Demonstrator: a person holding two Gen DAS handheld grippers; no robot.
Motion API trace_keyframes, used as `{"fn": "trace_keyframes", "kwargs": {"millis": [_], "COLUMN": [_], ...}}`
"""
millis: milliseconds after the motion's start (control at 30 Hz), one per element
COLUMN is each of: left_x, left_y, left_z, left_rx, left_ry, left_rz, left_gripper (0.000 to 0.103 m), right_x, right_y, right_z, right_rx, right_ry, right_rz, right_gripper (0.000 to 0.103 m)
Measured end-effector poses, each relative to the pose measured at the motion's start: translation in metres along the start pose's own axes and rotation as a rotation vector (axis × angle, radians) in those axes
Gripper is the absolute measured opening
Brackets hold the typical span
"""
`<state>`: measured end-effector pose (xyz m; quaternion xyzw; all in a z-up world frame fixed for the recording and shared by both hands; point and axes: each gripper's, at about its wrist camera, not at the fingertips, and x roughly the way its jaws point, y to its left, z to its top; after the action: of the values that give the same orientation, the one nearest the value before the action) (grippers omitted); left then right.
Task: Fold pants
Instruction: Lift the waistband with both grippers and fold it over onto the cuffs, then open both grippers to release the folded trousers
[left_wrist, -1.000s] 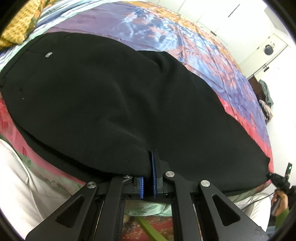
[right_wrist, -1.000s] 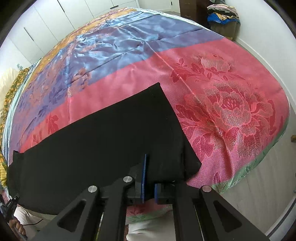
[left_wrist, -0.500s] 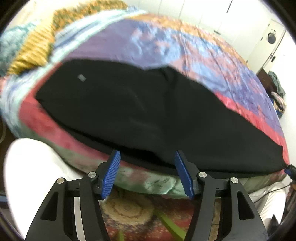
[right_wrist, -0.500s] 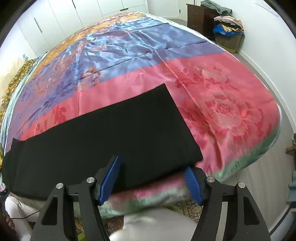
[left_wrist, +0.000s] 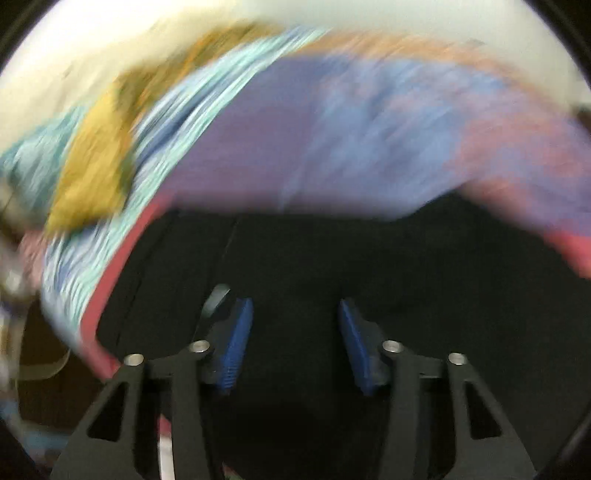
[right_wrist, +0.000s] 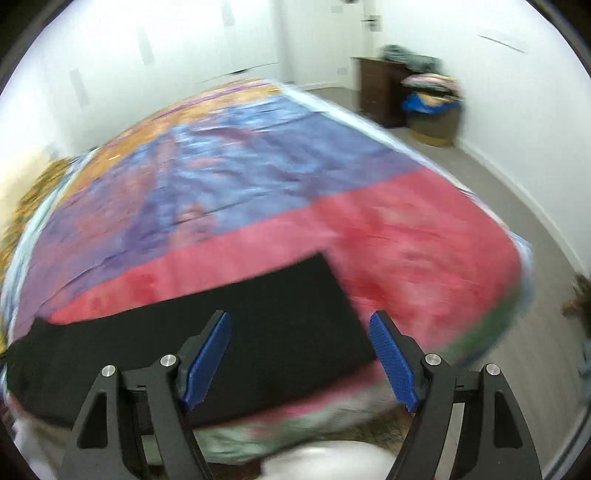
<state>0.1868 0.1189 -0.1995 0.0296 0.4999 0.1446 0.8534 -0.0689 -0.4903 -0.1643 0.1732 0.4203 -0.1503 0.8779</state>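
Black pants (right_wrist: 258, 332) lie flat along the near edge of a bed with a colourful satin cover (right_wrist: 406, 229). In the left wrist view, blurred by motion, the pants (left_wrist: 369, 258) fill the lower half, with a metal button (left_wrist: 218, 295) near the waist end. My left gripper (left_wrist: 295, 339) is open and empty just above the waist part. My right gripper (right_wrist: 299, 362) is open and empty, held over the leg end of the pants near the bed's edge.
Yellow and pale blue pillows (left_wrist: 92, 166) lie at the head of the bed. A dark wooden cabinet (right_wrist: 380, 92) and a basket piled with clothes (right_wrist: 432, 107) stand in the far corner. Grey floor (right_wrist: 517, 206) runs along the white wall on the right.
Both grippers opened and let go of the pants' near edge. The left one then swung quickly towards the waist end; the right one pulled back and tilted up.
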Motion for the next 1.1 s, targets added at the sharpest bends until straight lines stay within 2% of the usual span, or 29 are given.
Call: {"fn": "trace_keyframes", "kwargs": {"millis": [67, 133, 200, 267, 300, 367, 433, 500, 567, 633, 700, 800, 900, 1000, 1100], "left_x": [0.007, 0.000, -0.003, -0.005, -0.006, -0.015, -0.031, -0.040, -0.050, -0.057, -0.060, -0.063, -0.059, -0.054, -0.056], "left_y": [0.025, 0.028, 0.022, 0.016, 0.014, 0.018, 0.024, 0.024, 0.020, 0.015, 0.010, 0.006, 0.003, 0.000, 0.001], "left_z": [-0.015, -0.019, -0.020, -0.025, -0.025, -0.026, -0.032, -0.037, -0.041, -0.044, -0.047, -0.051, -0.053, -0.051, -0.053], "left_rx": [-0.084, -0.059, -0.024, -0.008, -0.008, -0.035, -0.074, -0.089, -0.086, -0.079, -0.076, -0.065, -0.046, -0.051, -0.048], "left_ry": [-0.020, -0.039, -0.035, -0.036, -0.035, -0.029, -0.045, -0.065, -0.088, -0.102, -0.103, -0.109, -0.095, -0.076, -0.087], "left_rz": [-0.040, -0.036, -0.025, -0.016, -0.014, -0.041, -0.105, -0.140, -0.161, -0.180, -0.188, -0.197, -0.198, -0.208, -0.209], "left_gripper": [0.038, 0.037, 0.050, 0.056, 0.058, 0.068, 0.074, 0.077, 0.078, 0.078, 0.078, 0.078, 0.078, 0.078, 0.078], "right_x": [0.010, 0.025, 0.046, 0.077, 0.093, 0.092, 0.074, 0.049, 0.036, 0.035, 0.040, 0.034, 0.036, 0.054, 0.065], "right_y": [0.018, 0.027, 0.029, 0.018, 0.001, -0.029, -0.056, -0.086, -0.104, -0.122, -0.137, -0.144, -0.139, -0.132, -0.134], "right_z": [0.002, 0.000, -0.002, -0.005, -0.006, 0.001, 0.013, 0.022, 0.026, 0.022, 0.008, -0.016, -0.037, -0.045, -0.039], "right_rx": [-0.048, -0.081, -0.098, -0.064, -0.017, 0.053, 0.108, 0.170, 0.204, 0.254, 0.356, 0.517, 0.561, 0.551, 0.575], "right_ry": [0.030, 0.076, 0.149, 0.267, 0.331, 0.308, 0.253, 0.176, 0.156, 0.179, 0.227, 0.230, 0.289, 0.346, 0.283], "right_rz": [0.054, 0.096, 0.122, 0.130, 0.098, 0.090, 0.018, 0.042, 0.054, 0.106, 0.142, 0.226, 0.281, 0.289, 0.362], "right_gripper": [0.077, 0.077, 0.077, 0.077, 0.075, 0.057, 0.058, 0.059, 0.063, 0.063, 0.063, 0.063, 0.064, 0.065, 0.067]}}
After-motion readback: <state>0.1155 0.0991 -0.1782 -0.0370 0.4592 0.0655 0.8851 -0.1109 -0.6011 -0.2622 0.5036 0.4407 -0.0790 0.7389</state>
